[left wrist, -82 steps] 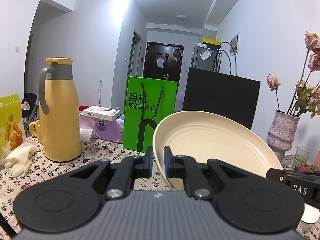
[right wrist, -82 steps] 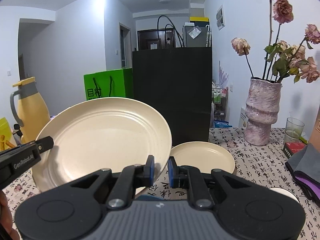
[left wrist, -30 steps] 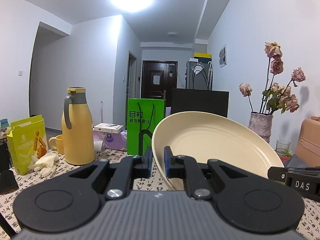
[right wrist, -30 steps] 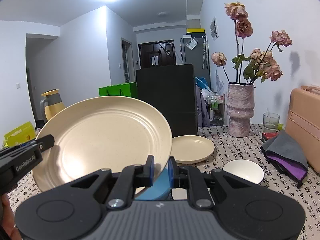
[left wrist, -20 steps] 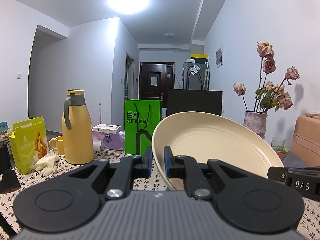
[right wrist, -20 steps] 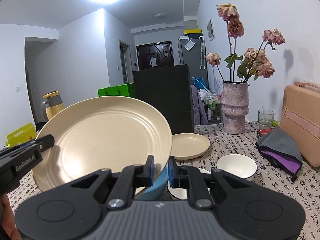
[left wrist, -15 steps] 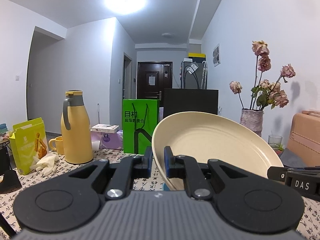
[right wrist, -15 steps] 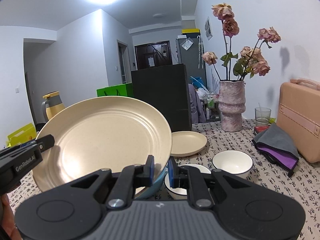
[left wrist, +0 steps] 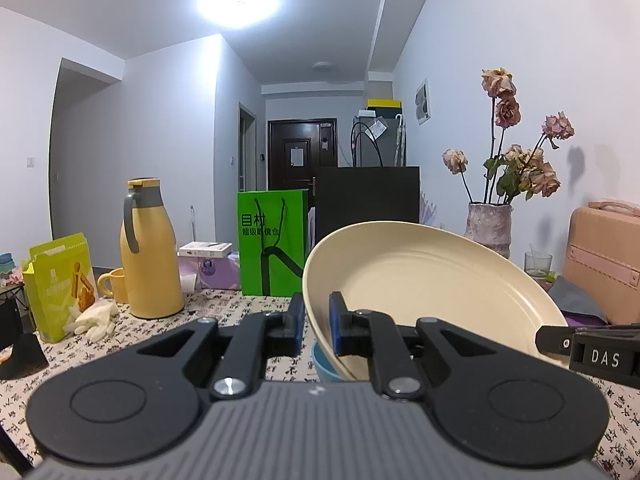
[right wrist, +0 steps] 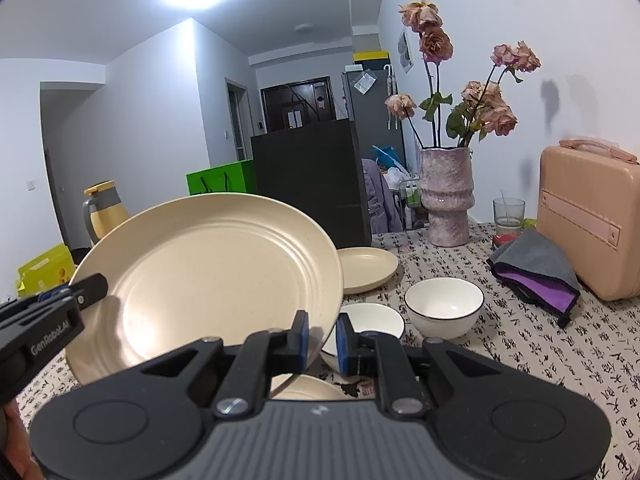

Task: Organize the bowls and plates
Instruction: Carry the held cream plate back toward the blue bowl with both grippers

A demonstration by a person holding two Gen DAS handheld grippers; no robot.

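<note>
Since the earlier frames two white bowls [right wrist: 442, 306] have come into view. Both the left gripper [left wrist: 316, 322] and right gripper [right wrist: 321, 338] clamp opposite rims of the cream plate [right wrist: 208, 280], held above the table [right wrist: 540, 356], tilted, face toward the cameras.

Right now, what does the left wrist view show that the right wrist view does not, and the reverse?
Only the left wrist view: a yellow mug, white gloves and a blue bowl.
Only the right wrist view: two white bowls and a small cream plate.
Both: the large cream plate, clamped at its rim by the left gripper and the right gripper.
</note>
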